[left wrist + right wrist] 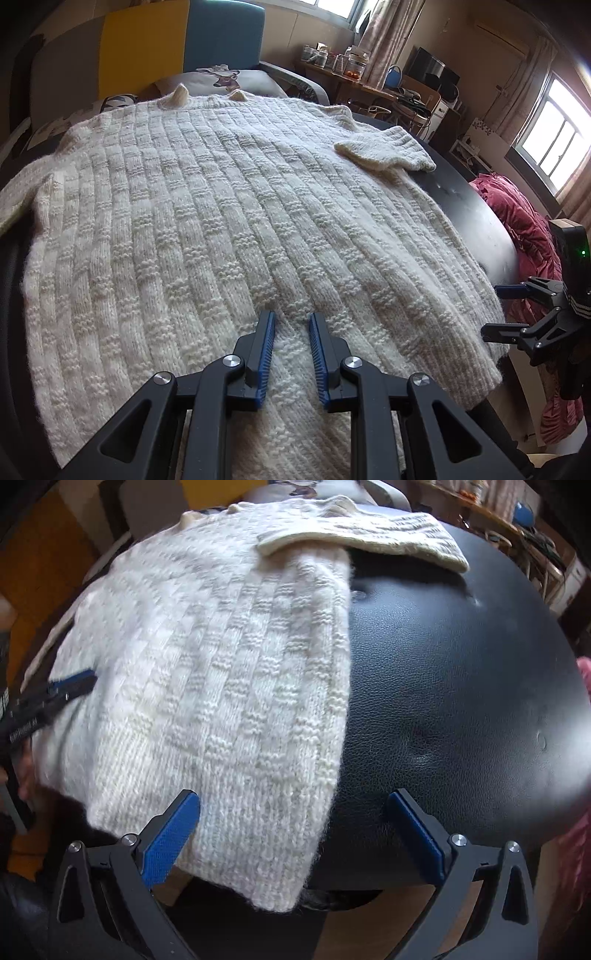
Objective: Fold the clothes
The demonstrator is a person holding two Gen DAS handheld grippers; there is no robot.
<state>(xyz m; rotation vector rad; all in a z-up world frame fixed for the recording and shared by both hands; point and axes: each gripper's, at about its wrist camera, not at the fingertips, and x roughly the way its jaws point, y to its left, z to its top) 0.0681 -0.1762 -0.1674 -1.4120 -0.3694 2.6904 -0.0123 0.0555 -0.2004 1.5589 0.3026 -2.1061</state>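
Observation:
A cream knitted sweater (207,206) lies spread flat on a black leather surface (476,221). One sleeve (384,151) is folded in over its far right shoulder. My left gripper (290,321) sits at the near hem, shut on a raised ridge of the knit. At the sweater's right edge my right gripper (502,309) stands wide open. In the right wrist view, the right gripper (293,797) hovers over the sweater's (221,672) near hem corner, pads clear of the cloth. The left gripper (79,683) shows at the left edge, and the sleeve (362,535) lies at the top.
A red quilted cloth (524,229) lies beyond the right side of the surface. A pillow (229,79) and a yellow and blue headboard (147,48) stand behind the sweater. A cluttered desk (351,70) is at the back. The bare leather (461,683) fills the right.

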